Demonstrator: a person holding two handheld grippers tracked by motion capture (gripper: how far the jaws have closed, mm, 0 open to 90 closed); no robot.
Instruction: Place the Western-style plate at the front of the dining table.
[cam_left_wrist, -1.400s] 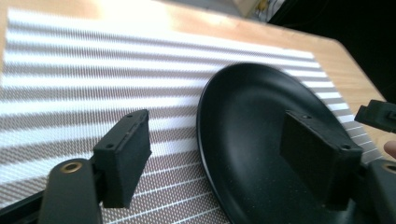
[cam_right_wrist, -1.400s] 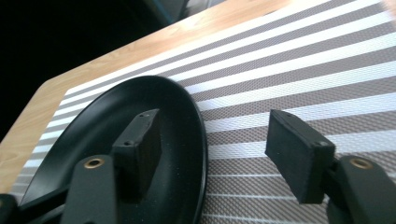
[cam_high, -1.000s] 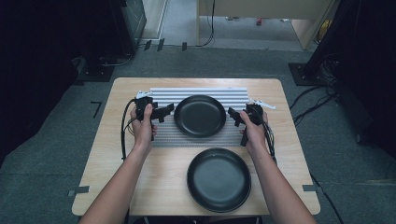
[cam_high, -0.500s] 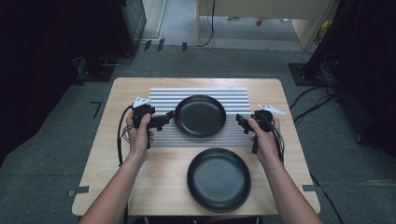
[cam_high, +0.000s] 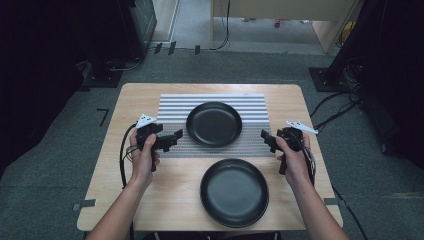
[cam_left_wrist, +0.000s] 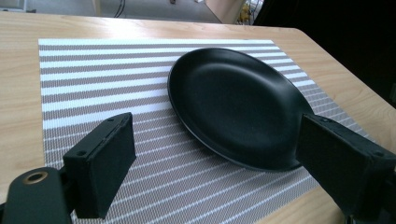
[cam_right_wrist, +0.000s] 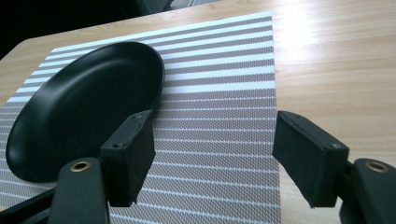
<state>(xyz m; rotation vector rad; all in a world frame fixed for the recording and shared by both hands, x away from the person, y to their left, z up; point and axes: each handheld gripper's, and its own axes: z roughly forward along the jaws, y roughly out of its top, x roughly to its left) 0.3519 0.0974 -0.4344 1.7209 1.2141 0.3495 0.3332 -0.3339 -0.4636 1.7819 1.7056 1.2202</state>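
Two black plates sit on the table (cam_high: 115, 175): the near plate (cam_high: 234, 191) on bare wood, the far plate (cam_high: 214, 124) at 12 o'clock from it on the striped mat (cam_high: 252, 107). Left gripper (cam_high: 176, 136) at the far plate's 8 o'clock, jaws just opened wide, nothing between them. Right gripper (cam_high: 264, 136) at its 4 o'clock, jaws wide, empty.

High view overhead facing forward-down, both gripper views low and close, all sharing striped mat (cam_high: 170, 105) and plate (cam_high: 214, 124).
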